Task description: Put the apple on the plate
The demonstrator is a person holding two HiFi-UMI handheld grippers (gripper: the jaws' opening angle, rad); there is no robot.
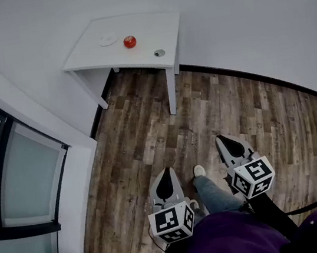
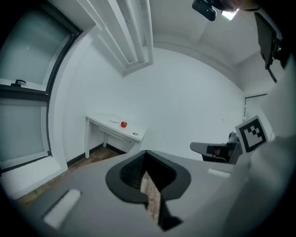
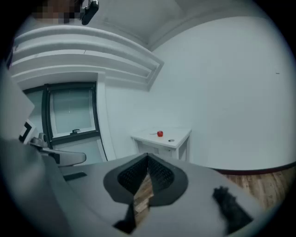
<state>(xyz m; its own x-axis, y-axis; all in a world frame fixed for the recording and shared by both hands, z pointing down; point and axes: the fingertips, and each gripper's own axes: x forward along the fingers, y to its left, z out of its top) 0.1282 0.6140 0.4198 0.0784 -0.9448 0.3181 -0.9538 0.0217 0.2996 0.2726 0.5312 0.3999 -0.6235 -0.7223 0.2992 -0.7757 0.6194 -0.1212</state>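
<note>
Apple [image 1: 129, 41] sitting on far counter [image 1: 148, 26], just right of plate [image 1: 108, 40]. Left gripper [image 1: 166, 170] and right gripper [image 1: 219, 139] hanging well short, fingers [image 2: 133, 172] closed, holding nothing. Likely needing: walking closer, opening fingers wide before reaching.

Three distant views toward table [image 1: 146, 28]

Well ahead of the left gripper [image 1: 166, 170] and the right gripper [image 1: 219, 139], a small white table [image 1: 149, 32] stands against a plain white wall [image 1: 248, 13]. Brown wood-plank floor [image 1: 148, 136] runs beneath them to a dark baseboard [image 1: 246, 75]. To the left gripper's left, dark-framed windows [image 1: 16, 169] sit beside a white ledge [image 1: 75, 184].
</note>
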